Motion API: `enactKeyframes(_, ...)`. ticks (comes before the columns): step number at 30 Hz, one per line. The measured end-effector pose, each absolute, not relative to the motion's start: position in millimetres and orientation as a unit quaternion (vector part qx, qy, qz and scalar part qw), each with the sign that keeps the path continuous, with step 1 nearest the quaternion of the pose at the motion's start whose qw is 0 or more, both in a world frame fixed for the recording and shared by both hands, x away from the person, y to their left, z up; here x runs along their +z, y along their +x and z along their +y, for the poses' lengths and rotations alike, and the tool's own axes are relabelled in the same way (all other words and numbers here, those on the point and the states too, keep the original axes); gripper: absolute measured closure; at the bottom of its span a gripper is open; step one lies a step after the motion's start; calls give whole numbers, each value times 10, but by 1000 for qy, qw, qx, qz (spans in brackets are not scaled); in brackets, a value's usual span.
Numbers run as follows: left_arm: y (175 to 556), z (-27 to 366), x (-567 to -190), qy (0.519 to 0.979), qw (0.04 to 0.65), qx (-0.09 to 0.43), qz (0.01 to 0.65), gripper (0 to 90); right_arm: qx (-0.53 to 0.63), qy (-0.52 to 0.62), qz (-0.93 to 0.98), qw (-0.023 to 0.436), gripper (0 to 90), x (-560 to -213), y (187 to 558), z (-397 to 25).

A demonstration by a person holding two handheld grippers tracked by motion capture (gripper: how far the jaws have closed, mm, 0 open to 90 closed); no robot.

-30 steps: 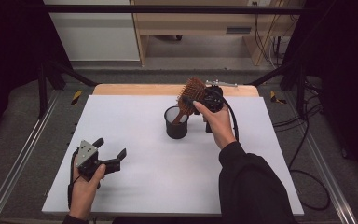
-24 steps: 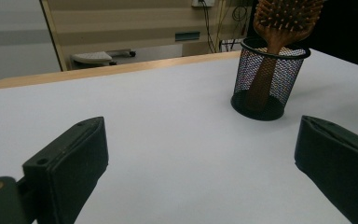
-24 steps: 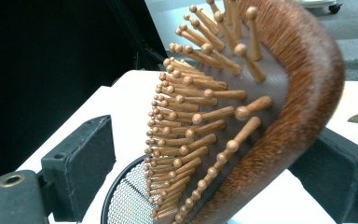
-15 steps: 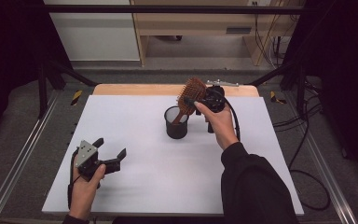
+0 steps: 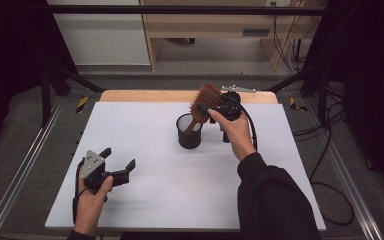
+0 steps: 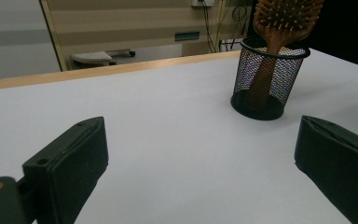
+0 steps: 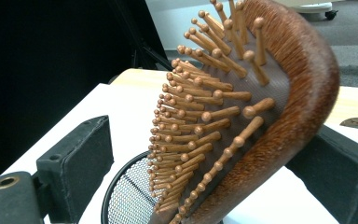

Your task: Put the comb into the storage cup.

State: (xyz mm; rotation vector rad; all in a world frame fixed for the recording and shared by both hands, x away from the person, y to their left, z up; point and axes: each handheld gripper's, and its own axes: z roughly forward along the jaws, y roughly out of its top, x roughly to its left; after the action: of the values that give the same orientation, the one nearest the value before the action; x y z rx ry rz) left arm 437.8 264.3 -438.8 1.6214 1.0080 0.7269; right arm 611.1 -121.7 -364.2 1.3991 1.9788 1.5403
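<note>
Hairbrush [image 5: 206, 100] stands handle-down in the black mesh cup [image 5: 188, 136], its head leaning between the spread jaws of the right gripper [image 5: 215, 107], so placement looks done; only pulling away remains. Left gripper [image 5: 117, 165] rests open and empty on the white table [image 5: 180, 190]

Wooden hairbrush [image 5: 206, 99], black wire-mesh cup [image 5: 189, 131], matt white table [image 5: 180, 185]

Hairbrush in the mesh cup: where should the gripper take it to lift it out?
Grip the hairbrush by the head's wooden edges, from above. Its handle stands inside the black mesh cup, so the head alone protrudes, leaning. Avoid squeezing the bristles. The right gripper brackets it, apparently open.
</note>
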Motion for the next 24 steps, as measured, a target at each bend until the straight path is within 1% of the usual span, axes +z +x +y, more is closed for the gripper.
enactKeyframes(17, 4379, 2644, -4388, 677, 522, 304, 421, 28, 524, 475, 692, 144, 74, -3637, 6091, -1200)
enactKeyframes(24, 4379, 2645, -4388, 677, 522, 303, 421, 28, 513, 470, 698, 168, 76, -3625, 6072, -1195)
